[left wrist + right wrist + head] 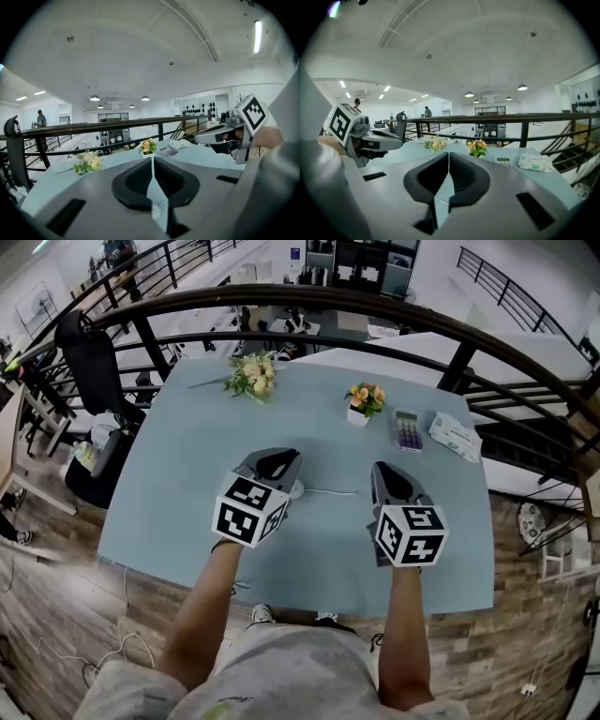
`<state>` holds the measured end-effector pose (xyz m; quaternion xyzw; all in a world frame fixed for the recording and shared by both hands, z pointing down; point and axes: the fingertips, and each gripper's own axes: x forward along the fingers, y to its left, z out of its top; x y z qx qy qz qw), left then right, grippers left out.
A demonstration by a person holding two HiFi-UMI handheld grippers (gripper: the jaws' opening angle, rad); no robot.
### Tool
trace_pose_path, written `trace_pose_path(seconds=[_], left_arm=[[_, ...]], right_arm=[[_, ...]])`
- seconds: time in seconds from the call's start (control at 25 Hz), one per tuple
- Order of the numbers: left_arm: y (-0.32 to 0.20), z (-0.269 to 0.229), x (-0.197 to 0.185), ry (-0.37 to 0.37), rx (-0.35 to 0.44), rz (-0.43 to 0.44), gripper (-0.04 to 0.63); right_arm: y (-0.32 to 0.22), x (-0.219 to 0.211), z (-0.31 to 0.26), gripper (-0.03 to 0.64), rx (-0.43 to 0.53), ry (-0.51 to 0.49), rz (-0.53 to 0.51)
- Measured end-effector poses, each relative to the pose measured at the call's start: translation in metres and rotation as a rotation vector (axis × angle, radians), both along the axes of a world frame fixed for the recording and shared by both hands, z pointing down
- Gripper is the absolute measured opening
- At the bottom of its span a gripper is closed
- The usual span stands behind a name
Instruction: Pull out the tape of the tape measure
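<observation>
On the pale blue table (187,456), we find the white tape measure (296,489) lying just beside the left gripper (277,457), with a short length of tape (333,491) drawn out toward the right gripper (386,470). Both grippers' jaws are pressed together with nothing between them.

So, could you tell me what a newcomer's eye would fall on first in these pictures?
Two grippers topped with black-and-white marker cubes, the left gripper and the right gripper, hang side by side over the light-blue table, jaws shut on nothing. Between them lies a small white tape measure with a thin strip drawn out rightwards. A bouquet and a potted posy sit near the far edge.
</observation>
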<state>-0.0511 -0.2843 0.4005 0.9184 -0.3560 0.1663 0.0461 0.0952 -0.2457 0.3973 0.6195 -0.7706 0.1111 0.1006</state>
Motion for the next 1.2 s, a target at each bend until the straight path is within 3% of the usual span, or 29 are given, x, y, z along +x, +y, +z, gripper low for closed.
trace_pose_path(seconds=[0.52,1.2], left_arm=[[-0.003,-0.018,-0.025,0.074,0.043,-0.114,-0.002],[-0.002,-0.020,-0.028,0.086,0.056,-0.127,-0.002]], right_arm=[[0.011,0.004,-0.015,0.003,0.090,0.033,0.007],[0.014,0.003,-0.017,0.003,0.103,0.031,0.007]])
